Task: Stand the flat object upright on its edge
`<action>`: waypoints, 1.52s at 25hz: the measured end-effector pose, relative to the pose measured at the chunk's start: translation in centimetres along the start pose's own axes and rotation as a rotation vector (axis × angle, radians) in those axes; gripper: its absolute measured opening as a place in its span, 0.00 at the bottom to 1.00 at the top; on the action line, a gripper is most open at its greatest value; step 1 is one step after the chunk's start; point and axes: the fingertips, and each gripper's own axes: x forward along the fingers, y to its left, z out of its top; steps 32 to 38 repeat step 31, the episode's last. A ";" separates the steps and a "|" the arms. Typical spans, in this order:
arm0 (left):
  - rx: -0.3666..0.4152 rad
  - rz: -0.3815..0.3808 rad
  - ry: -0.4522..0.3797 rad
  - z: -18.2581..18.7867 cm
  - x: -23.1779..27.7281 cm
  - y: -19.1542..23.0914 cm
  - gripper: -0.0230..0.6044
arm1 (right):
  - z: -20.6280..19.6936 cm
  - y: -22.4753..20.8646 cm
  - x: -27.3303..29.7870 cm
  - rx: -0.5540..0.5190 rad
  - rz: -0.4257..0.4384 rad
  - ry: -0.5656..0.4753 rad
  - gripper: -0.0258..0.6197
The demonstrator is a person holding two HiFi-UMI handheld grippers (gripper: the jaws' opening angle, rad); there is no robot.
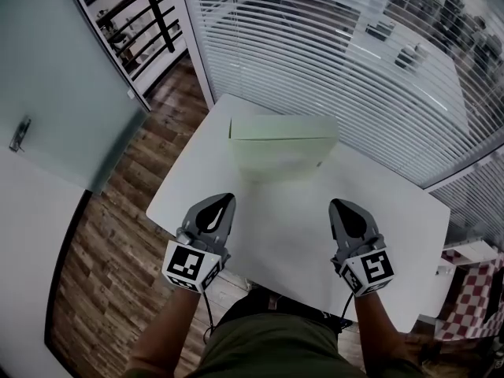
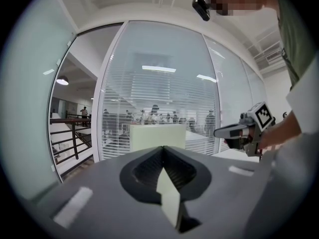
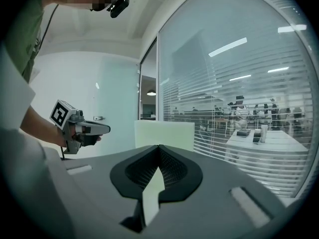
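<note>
A pale green flat box (image 1: 283,154) stands upright on its long edge at the far side of the white table (image 1: 291,235). The left gripper view shows the box (image 2: 157,136) straight ahead beyond the jaws, and so does the right gripper view (image 3: 164,134). My left gripper (image 1: 227,199) hovers over the table's near left part, shut and holding nothing. My right gripper (image 1: 337,204) is at the near right, also shut and holding nothing. Both point toward the box and stay well short of it. Each gripper appears in the other's view: the right one (image 2: 243,130), the left one (image 3: 83,128).
A glass wall with white blinds (image 1: 339,46) runs behind the table. A frosted glass door (image 1: 55,93) stands at the left over wooden floor (image 1: 118,235). The table's near edge lies just in front of the person's body. A red-checked thing (image 1: 472,305) sits at the lower right.
</note>
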 end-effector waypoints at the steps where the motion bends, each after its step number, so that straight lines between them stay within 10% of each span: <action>1: 0.001 0.000 -0.001 0.0 0.0 0.0 0.04 | -0.1 0.0 -0.1 0.002 -0.001 0.001 0.06; 38: -0.013 -0.011 0.018 -0.8 0.0 -0.9 0.04 | -1.1 0.4 -0.2 0.029 0.012 0.005 0.06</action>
